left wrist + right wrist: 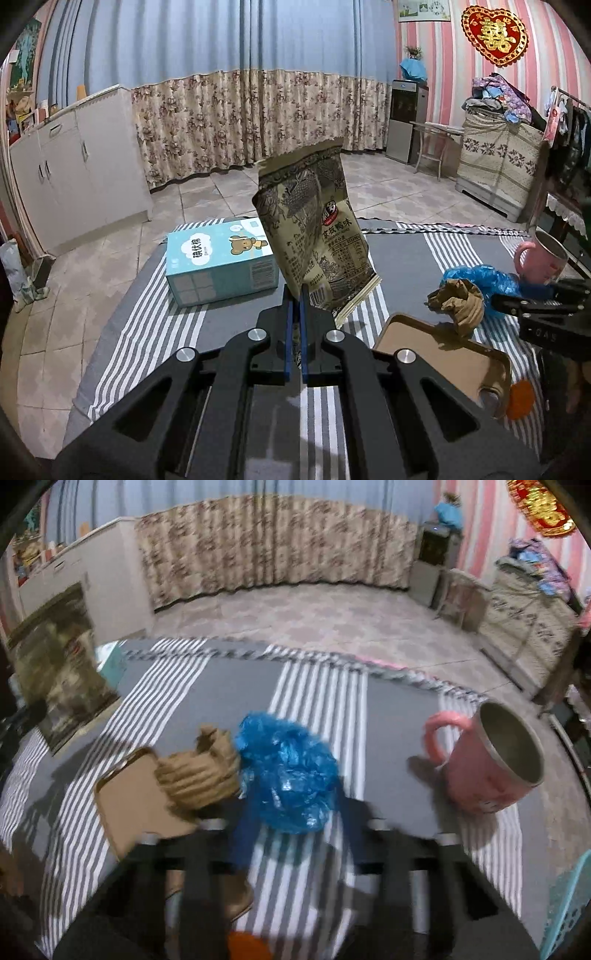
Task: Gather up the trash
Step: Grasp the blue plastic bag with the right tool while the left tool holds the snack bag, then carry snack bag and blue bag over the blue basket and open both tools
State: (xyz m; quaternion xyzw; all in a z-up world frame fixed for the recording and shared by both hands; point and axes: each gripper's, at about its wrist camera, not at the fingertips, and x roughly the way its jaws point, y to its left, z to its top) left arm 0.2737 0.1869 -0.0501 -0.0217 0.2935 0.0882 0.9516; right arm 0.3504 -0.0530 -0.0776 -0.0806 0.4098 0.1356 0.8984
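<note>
Trash here means three pieces on and over a table (207, 321) laid with a grey and white striped cloth, beside a pale blue tissue box (221, 260) at the far left corner and a pink mug (487, 760) toward the right edge, neither of which looks like rubbish. The largest piece, an olive snack bag (314, 229), is off the cloth: the left gripper (295, 295) has pinched its lower seam between near-closed blue pads, and the bag stands upright above the middle of the table. Next in size is a brown tray (443, 354) near the front edge, seemingly the collecting place, though that is a guess. A crumpled blue plastic bag (288, 771) lies just behind it, touching a smaller wad of brown paper (199, 775) that rests partly over the tray's far rim. The right gripper (295, 834) sits low with its fingers spread wide either side of the blue bag's near end, holding nothing; its view is blurred, so contact cannot be judged. The step in hand looks like carrying the snack bag to the drop point while the right side lines up on the blue plastic. Next, the left should bring the bag over the tray and release, and the right should close low on the plastic, which is thin, slippery, and likely to drag the paper along.
</note>
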